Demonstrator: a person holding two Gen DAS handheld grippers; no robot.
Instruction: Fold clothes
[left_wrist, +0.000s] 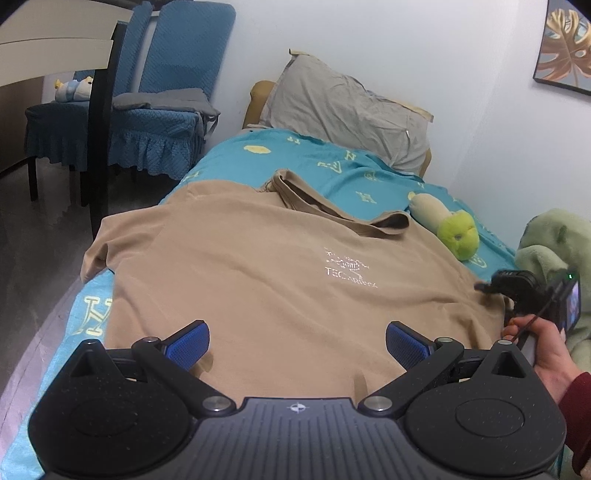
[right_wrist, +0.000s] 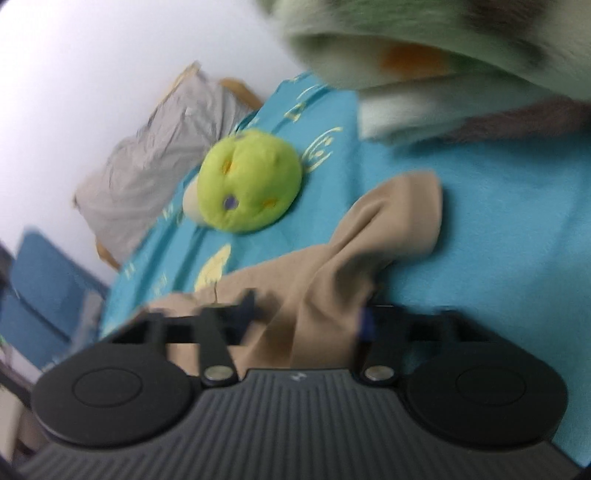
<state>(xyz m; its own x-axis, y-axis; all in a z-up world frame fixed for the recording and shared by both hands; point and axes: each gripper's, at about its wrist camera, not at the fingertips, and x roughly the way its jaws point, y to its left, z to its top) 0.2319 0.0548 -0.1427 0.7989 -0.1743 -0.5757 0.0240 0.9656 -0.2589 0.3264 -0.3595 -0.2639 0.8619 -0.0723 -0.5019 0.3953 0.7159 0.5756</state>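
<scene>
Blurred tan fabric fills the right gripper (right_wrist: 306, 314); whether its jaws clamp the T-shirt sleeve (right_wrist: 388, 225) cannot be determined. The left gripper (left_wrist: 297, 341) hovers level, jaws spread wide, over the tan T-shirt (left_wrist: 236, 273) lying flat on the teal bedsheet (left_wrist: 332, 162).

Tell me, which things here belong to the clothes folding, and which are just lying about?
Part of the job:
- tan T-shirt, spread on the bed
- left tongs, open over its hem
- right tongs, with a bunched sleeve between them

Just lying about:
- green plush toy
- grey pillow
- blue chairs
- green blanket
</scene>
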